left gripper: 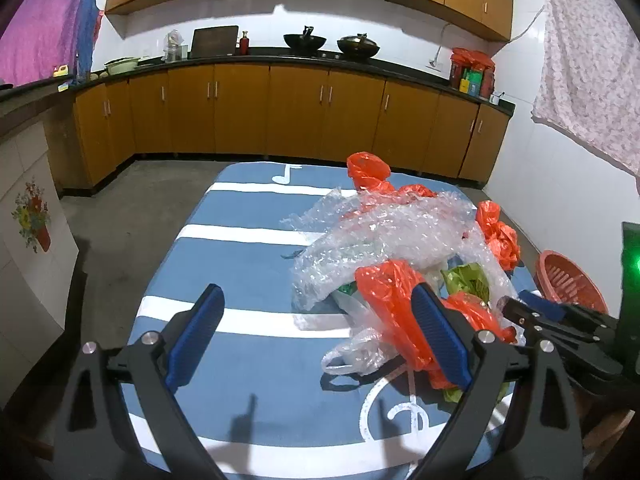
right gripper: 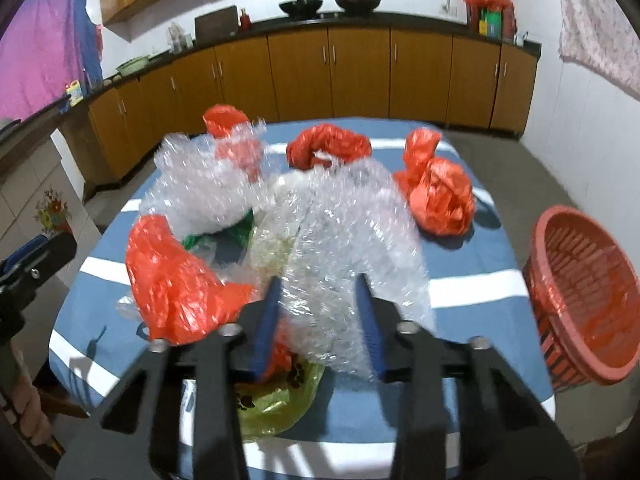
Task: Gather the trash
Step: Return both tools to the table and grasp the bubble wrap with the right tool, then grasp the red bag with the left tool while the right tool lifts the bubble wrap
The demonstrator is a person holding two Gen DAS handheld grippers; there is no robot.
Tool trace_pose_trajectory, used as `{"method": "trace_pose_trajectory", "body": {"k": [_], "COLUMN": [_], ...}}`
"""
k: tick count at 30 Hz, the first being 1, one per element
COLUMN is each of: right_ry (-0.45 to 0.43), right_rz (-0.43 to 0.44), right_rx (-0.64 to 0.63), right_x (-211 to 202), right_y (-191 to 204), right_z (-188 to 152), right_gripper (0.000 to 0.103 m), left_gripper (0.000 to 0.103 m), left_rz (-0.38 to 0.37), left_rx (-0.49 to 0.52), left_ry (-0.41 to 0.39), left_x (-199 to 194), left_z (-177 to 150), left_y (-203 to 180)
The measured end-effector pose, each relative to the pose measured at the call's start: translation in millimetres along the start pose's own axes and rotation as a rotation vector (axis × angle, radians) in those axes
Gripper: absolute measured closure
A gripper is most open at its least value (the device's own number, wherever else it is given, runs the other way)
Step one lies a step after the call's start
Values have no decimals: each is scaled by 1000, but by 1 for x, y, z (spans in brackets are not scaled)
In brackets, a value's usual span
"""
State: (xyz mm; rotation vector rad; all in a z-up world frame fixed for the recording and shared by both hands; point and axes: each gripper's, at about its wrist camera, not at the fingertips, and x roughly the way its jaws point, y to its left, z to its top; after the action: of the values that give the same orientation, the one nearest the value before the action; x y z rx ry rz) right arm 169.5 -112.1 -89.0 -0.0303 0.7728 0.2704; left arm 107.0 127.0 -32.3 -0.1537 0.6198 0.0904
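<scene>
A pile of trash lies on a blue and white striped table: clear bubble wrap, several crumpled orange plastic bags, a yellow-green bag. My left gripper is open and empty, just left of the pile, its right finger against an orange bag. My right gripper has bubble wrap between its half-closed fingers; whether they pinch it is unclear. It also shows at the right of the left wrist view.
A red slatted plastic basket stands off the table's right edge; it also shows in the left wrist view. Wooden kitchen cabinets and a counter with woks run along the back wall. Grey floor surrounds the table.
</scene>
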Motion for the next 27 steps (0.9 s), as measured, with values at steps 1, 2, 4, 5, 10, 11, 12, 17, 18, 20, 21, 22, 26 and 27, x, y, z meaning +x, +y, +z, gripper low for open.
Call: {"method": "trace_pose_trajectory", "body": {"k": [1, 2, 4, 5, 10, 11, 12, 17, 18, 20, 21, 22, 26, 27], "right_ry": [3, 1, -5, -11, -73, -87, -100, -171, -185, -213, -227, -239, -278, -284], "right_rz": [3, 4, 11, 12, 36, 40, 43, 57, 59, 62, 64, 65, 58, 55], "right_rx": [1, 2, 4, 4, 16, 19, 21, 37, 40, 45, 48, 50, 52, 53], "right_x": [1, 0, -4, -6, -25, -29, -33, -56, -61, -71, -76, -80, -94, -97], "right_y": [-1, -2, -3, -4, -6, -6, -7, -11, -12, -13, -14, -15, -17, -18], "right_z": [-2, -3, -4, -4, 1, 3, 5, 18, 19, 24, 26, 27, 31, 32], "right_gripper": [92, 94, 98, 98, 99, 99, 99, 100, 100, 100, 100, 100, 100, 100], "left_gripper": [11, 11, 11, 11, 11, 11, 11, 11, 11, 11, 11, 11, 11, 11], "left_rz": [-2, -6, -12, -15, -31, -34, -36, -56, -62, -76, -84, -92, -121, -129], "left_rx": [1, 2, 5, 7, 18, 20, 22, 35, 38, 46, 52, 60, 88, 94], "left_ry": [1, 2, 5, 5, 6, 5, 4, 5, 8, 13, 17, 22, 48, 57], "left_x": [0, 1, 2, 1, 0, 0, 0, -1, -1, -1, 0, 1, 8, 11], "left_z": [-1, -1, -1, -4, -5, -5, -5, -7, -8, -9, -10, -11, -14, -15], "left_y": [-1, -2, -4, -5, -13, -13, -14, -22, -24, -28, -31, -34, -49, -53]}}
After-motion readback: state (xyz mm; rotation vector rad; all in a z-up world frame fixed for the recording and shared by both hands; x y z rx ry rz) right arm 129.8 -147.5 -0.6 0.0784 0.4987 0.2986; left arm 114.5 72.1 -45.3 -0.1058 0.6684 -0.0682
